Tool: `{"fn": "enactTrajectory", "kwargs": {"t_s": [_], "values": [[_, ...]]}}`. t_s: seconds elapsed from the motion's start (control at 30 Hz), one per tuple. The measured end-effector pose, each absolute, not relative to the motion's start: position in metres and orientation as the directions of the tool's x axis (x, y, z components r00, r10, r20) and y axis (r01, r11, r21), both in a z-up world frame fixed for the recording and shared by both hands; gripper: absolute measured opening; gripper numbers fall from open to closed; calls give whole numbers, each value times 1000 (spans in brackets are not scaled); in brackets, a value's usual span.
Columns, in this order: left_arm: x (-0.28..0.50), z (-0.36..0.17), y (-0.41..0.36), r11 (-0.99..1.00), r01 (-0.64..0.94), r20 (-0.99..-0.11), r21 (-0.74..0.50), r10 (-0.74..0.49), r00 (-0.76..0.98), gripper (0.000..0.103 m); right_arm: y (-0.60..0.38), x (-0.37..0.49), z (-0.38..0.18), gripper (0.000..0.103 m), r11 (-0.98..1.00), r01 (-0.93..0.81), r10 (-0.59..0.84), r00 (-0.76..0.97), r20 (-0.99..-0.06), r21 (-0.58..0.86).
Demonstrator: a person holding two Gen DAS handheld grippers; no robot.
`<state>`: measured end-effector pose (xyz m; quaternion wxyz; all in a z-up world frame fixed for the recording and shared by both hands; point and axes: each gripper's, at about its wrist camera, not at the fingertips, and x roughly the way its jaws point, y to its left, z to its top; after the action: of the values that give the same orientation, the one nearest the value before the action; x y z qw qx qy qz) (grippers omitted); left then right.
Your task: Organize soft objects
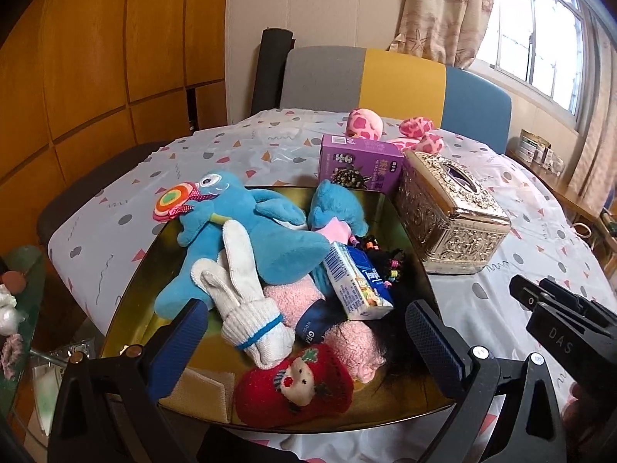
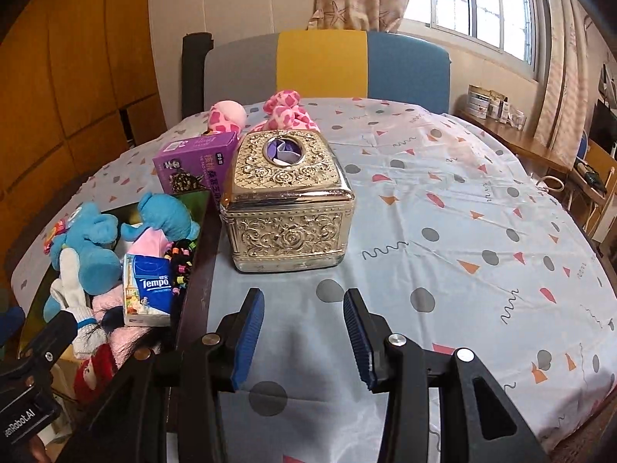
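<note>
A gold tin box (image 1: 127,301) on the table holds soft things: a blue plush toy (image 1: 254,227), a white glove (image 1: 246,301), pink fluffy socks (image 1: 293,301), a red sock doll (image 1: 297,386), a tissue pack (image 1: 356,285) and black beaded hair ties (image 1: 385,262). My left gripper (image 1: 304,332) is open and empty just above the box's near end. My right gripper (image 2: 302,341) is open and empty over bare tablecloth, right of the box (image 2: 196,239). A pink spotted plush (image 2: 285,112) lies at the table's far side.
An ornate gold tissue holder (image 2: 287,200) stands just beyond my right gripper, with a purple carton (image 2: 193,166) to its left. Chairs stand behind the table (image 2: 462,231). A side table with clutter sits at the left (image 1: 15,308).
</note>
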<state>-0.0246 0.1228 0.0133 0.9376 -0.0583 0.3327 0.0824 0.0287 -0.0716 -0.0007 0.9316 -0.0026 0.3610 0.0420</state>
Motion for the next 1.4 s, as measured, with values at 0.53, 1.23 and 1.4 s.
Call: {"fn": "enactTrajectory", "kwargs": {"t_s": [0.53, 1.23, 1.4], "values": [[-25, 12, 123, 980, -191, -648, -61, 106, 754, 103, -67, 27, -1, 43, 995, -93, 85, 736, -672, 25], [-26, 11, 124, 980, -192, -653, -61, 106, 750, 103, -64, 26, -1, 43, 994, -104, 91, 729, -679, 21], [-26, 11, 124, 979, -193, -654, -61, 106, 749, 103, -63, 26, -3, 43, 994, -105, 93, 727, -680, 24]]}}
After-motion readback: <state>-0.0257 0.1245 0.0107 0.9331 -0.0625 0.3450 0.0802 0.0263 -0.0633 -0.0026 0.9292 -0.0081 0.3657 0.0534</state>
